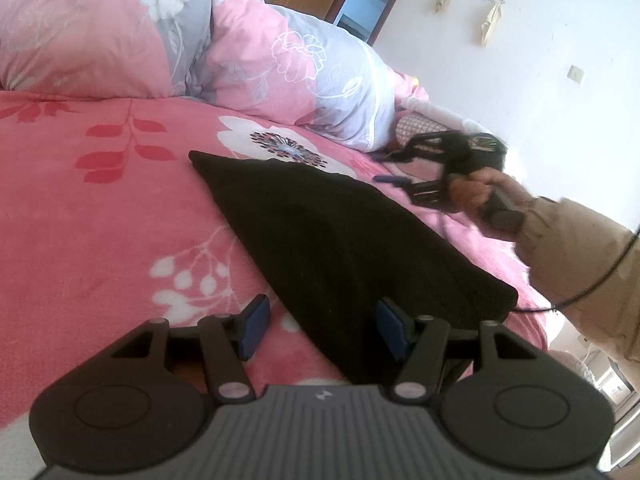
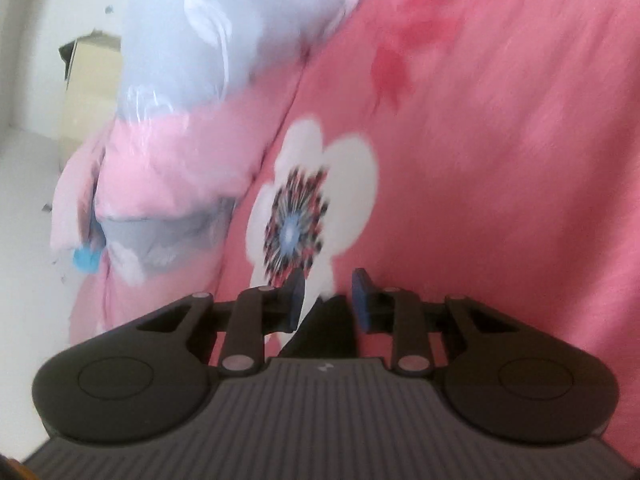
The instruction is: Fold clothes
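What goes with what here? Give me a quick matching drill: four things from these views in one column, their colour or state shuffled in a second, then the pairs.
Things
1. folded garment
2. left hand-held gripper
3. bedspread
4. rolled quilt

Colour or state
A. pink and grey, piled at the far side
B. black, lying flat
C. open, empty, at the garment's near end
D. pink-red with white flowers

Pairs: 1-B, 2-C, 3-D, 4-A

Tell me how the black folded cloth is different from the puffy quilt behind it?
The black folded garment is plain and dark; the quilt is pink and grey with white flowers. The garment lies flat and thin, while the quilt is piled up high and puffy. The garment is near the left gripper; the quilt sits farther back. Both rest on the pink floral bedspread.
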